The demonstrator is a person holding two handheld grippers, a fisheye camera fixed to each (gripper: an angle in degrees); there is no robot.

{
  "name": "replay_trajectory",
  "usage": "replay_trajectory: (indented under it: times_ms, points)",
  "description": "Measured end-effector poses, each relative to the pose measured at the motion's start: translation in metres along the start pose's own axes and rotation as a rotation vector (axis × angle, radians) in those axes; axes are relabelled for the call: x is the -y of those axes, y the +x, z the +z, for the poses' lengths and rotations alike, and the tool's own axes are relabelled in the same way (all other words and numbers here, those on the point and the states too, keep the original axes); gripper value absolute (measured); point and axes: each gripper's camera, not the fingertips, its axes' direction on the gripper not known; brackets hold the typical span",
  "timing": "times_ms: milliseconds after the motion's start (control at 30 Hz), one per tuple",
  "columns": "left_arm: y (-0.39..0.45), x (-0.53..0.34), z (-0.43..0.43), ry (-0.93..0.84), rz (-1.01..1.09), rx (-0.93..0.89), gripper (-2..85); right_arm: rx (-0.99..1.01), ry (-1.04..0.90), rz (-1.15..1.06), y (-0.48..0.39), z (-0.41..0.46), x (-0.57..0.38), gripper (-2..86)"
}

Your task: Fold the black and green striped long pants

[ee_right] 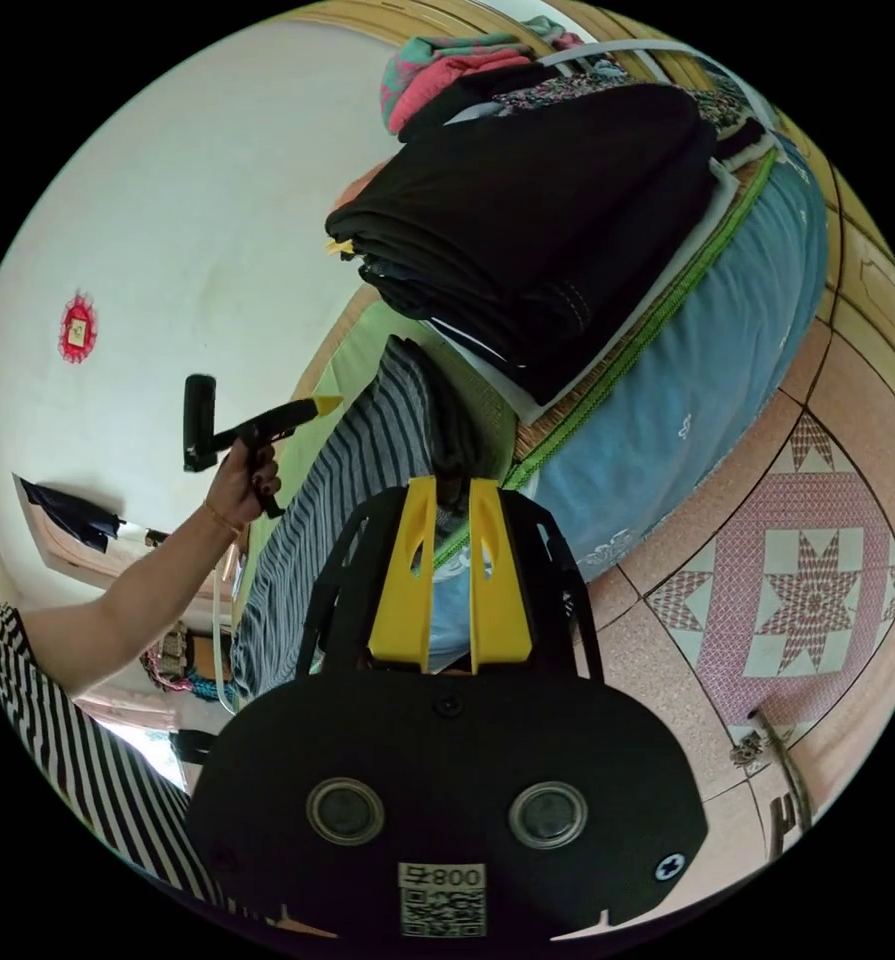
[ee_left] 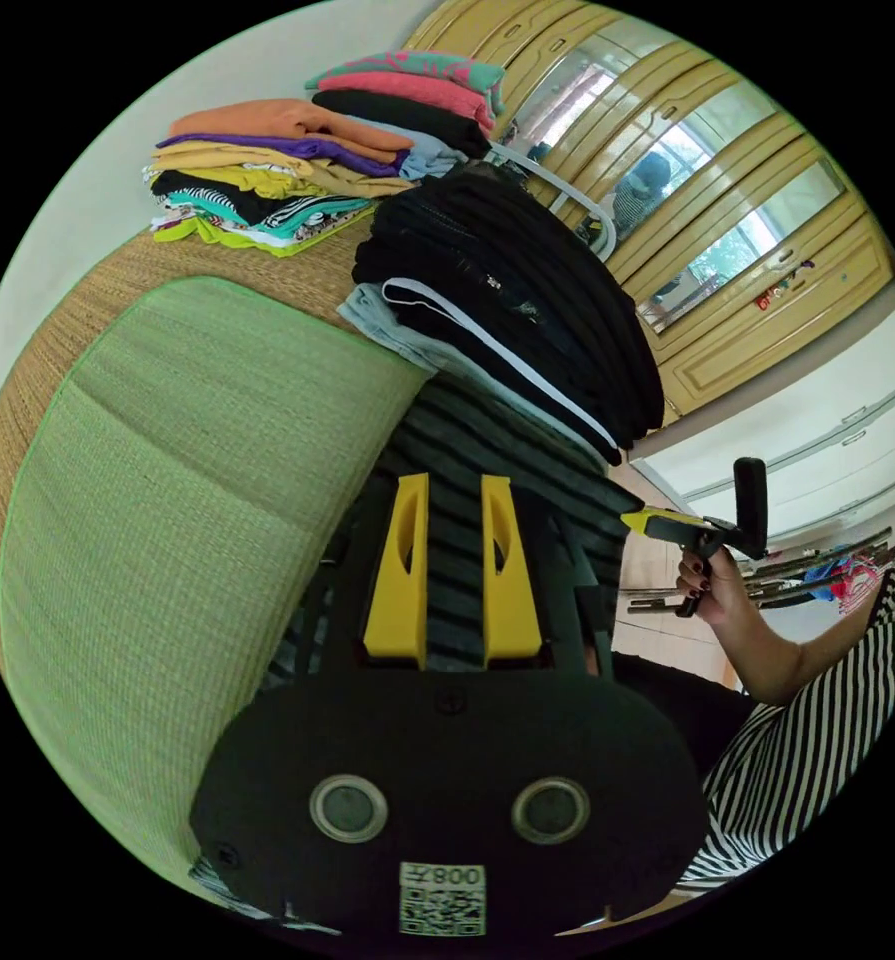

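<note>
1. Setting: a bed with a woven green mat [ee_left: 167, 480] over a blue sheet [ee_right: 707, 380], beside a tiled floor [ee_right: 817, 580] and a yellow wardrobe [ee_left: 767, 250] with mirrored doors.
2. Black and green striped long pants [ee_left: 487, 450]: lying on the mat at the bed's edge, just beside the stack of dark folded clothes [ee_left: 527, 300]; in the right gripper view they [ee_right: 357, 470] run along the mat.
3. Left gripper [ee_left: 454, 490]: yellow jaws parted, hovering over the striped fabric, nothing between them.
4. Right gripper [ee_right: 450, 495]: jaws parted, tips near the pants' end at the mattress edge; no visible clamp on cloth.
5. Further stack of colourful folded clothes [ee_left: 277, 180]: at the mat's far end.
6. Person: striped sleeve [ee_left: 817, 720].
</note>
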Motion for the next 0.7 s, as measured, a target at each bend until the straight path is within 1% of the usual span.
replay_trajectory:
  times_ms: [167,300,367,400,533,567,700]
  points:
    - [-0.018,0.061,0.032,-0.065,-0.007,0.013,10.7,0.009,-0.013,-0.029,0.005,-0.006,0.007,5.8]
    - [-0.025,0.092,0.053,-0.125,0.013,0.014,11.8,0.022,-0.017,-0.021,0.013,-0.006,0.008,5.7]
    - [-0.027,0.107,0.067,-0.188,0.041,0.003,11.8,0.045,-0.021,-0.011,0.021,-0.006,0.009,5.6]
    - [-0.027,0.110,0.068,-0.186,0.049,0.000,11.7,0.051,-0.022,-0.007,0.022,-0.005,0.010,5.6]
    - [-0.031,0.123,0.067,-0.186,0.069,-0.046,8.9,0.070,-0.021,-0.003,0.026,-0.004,0.011,5.7]
    - [-0.031,0.126,0.070,-0.209,0.086,-0.147,6.8,0.072,-0.022,0.000,0.026,-0.004,0.012,5.6]
    - [-0.030,0.130,0.066,-0.192,0.042,-0.177,4.6,0.089,-0.022,0.002,0.026,-0.004,0.013,5.4]
